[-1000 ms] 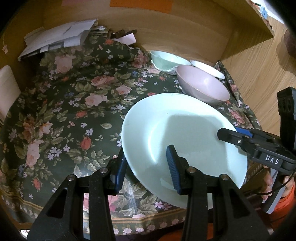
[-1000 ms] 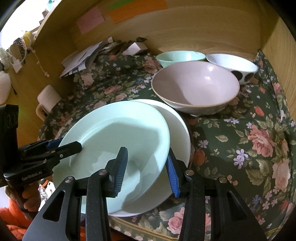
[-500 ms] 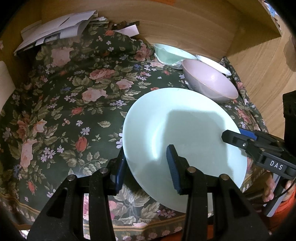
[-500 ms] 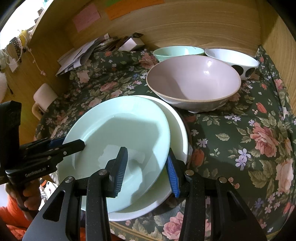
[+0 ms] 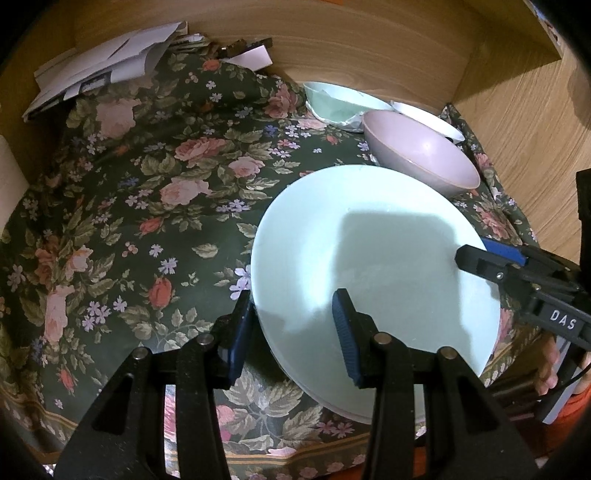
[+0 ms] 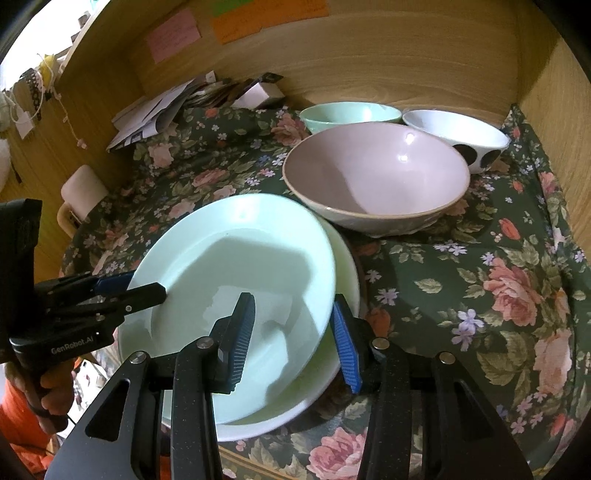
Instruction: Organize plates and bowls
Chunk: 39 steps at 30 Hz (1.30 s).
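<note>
Floral tablecloth (image 6: 480,280) under mint plate (image 6: 229,266) straddled by open right tongs (image 6: 293,325).

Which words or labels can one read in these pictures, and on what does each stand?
"DAS": on the right tool, seen from the left wrist.
"GenRobot.AI": on the left tool, seen from the right wrist.
Pink note and orange note on the wall: writing too blurred to read.
</note>
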Tool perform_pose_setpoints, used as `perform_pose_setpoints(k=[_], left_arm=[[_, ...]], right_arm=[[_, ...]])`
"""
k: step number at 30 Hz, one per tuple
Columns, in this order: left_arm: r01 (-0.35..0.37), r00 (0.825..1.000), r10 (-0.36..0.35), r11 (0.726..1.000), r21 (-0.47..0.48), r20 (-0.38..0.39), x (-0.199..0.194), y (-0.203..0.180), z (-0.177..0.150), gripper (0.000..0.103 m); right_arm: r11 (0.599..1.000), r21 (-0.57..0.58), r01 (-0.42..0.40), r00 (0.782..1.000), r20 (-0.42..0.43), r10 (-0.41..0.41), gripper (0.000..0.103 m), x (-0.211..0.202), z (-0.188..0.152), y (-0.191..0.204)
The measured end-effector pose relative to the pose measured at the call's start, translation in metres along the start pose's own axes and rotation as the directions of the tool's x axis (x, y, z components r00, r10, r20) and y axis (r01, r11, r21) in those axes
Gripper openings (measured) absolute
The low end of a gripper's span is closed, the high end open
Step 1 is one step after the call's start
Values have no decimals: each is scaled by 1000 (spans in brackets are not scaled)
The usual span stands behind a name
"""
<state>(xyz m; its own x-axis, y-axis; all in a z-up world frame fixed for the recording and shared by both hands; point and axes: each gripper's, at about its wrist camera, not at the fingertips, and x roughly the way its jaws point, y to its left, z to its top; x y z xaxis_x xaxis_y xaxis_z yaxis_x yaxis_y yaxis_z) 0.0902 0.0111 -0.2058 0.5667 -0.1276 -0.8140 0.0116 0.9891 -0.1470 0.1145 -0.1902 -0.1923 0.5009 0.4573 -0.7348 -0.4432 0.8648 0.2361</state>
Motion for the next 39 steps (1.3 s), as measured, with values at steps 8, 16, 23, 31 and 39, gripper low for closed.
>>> perform_pose_setpoints(k=[8, 16, 23, 31, 39], left_arm=[[-33, 996, 30, 999, 33, 81, -23, -7, 17, 44], [-47, 983, 34, 997, 68, 179, -39, -27, 46, 69], [-57, 978, 31, 991, 121, 206, -29, -49, 76, 84], [-18, 990, 2, 993, 114, 139, 12, -61, 108, 84], [19, 999, -24, 994, 105, 44, 60, -68, 130, 82]], right_arm=[[999, 15, 39, 998, 56, -40, 40, -20, 7, -11], [995, 50, 81, 984, 157, -88, 63, -44, 26, -27], [988, 68, 136, 965, 218, -147, 74, -53, 43, -42], [984, 96, 153, 965, 200, -170, 75, -34, 57, -65], [980, 124, 155, 972, 161, -174, 74, -8, 65, -86]])
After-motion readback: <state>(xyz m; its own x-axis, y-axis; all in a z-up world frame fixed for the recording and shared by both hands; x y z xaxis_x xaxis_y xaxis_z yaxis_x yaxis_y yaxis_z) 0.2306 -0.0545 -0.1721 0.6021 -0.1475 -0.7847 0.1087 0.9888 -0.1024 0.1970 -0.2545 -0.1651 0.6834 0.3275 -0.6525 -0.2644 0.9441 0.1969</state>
